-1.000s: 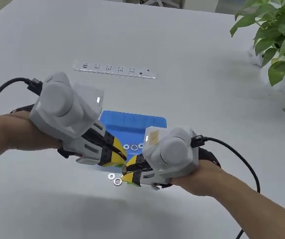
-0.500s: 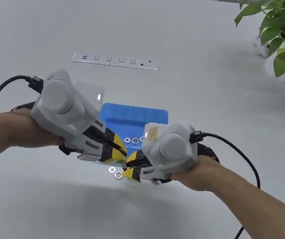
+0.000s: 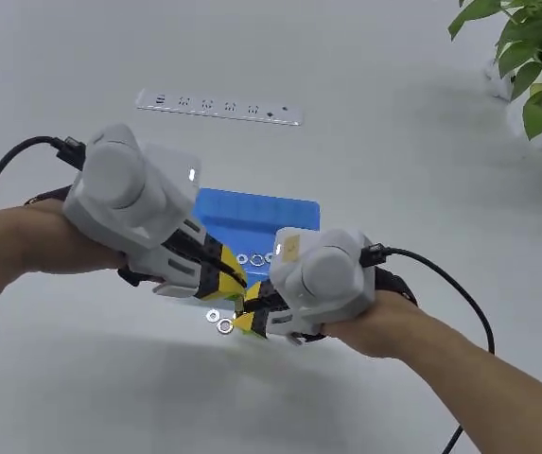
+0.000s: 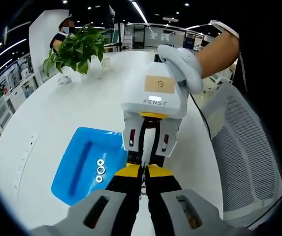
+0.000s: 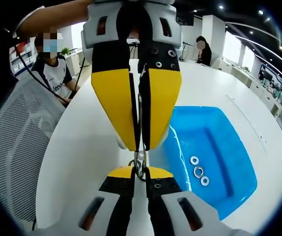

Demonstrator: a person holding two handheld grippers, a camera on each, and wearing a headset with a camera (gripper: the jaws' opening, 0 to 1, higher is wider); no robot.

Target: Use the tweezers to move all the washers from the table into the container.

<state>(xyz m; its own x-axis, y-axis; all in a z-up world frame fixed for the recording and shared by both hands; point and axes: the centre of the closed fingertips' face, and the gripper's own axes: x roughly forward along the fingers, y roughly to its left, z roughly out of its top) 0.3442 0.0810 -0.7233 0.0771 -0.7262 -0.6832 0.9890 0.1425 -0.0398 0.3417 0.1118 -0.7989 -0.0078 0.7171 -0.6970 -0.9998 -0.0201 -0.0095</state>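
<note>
In the head view, two hands hold the grippers tip to tip low over the white table (image 3: 393, 151). The left gripper (image 3: 236, 282) reaches in from the left and the right gripper (image 3: 249, 320) from the right. Their yellow-and-black jaws meet at the near edge of the blue container (image 3: 252, 213). Three washers (image 3: 255, 258) lie in a short row inside the container, near its front wall. Two loose washers (image 3: 219, 322) lie side by side on the table just in front of the container, right beside the right gripper's jaw tips. From this angle the gripper bodies hide what sits between the jaws.

The right gripper view shows it. A thin metal pair of tweezers (image 5: 140, 164) runs along the narrow slit between the left gripper's big yellow jaws. Its end reaches down between the right gripper's own yellow tips. Both pairs of jaws are drawn in to a sliver, pressed against the tweezers. This view shows the container off to the right with the three washers in a line on its floor. A mesh chair back (image 5: 13, 147) stands on the left.

The left gripper view looks straight at the right gripper's white body, and the jaws of both meet at the centre. Only a faint metal sliver shows there.

The head view alone takes in a white power strip (image 3: 218, 107) lying well beyond the container. It also shows a leafy plant (image 3: 535, 57) at the table's far right and a black cable (image 3: 441, 284) trailing from the right gripper.
</note>
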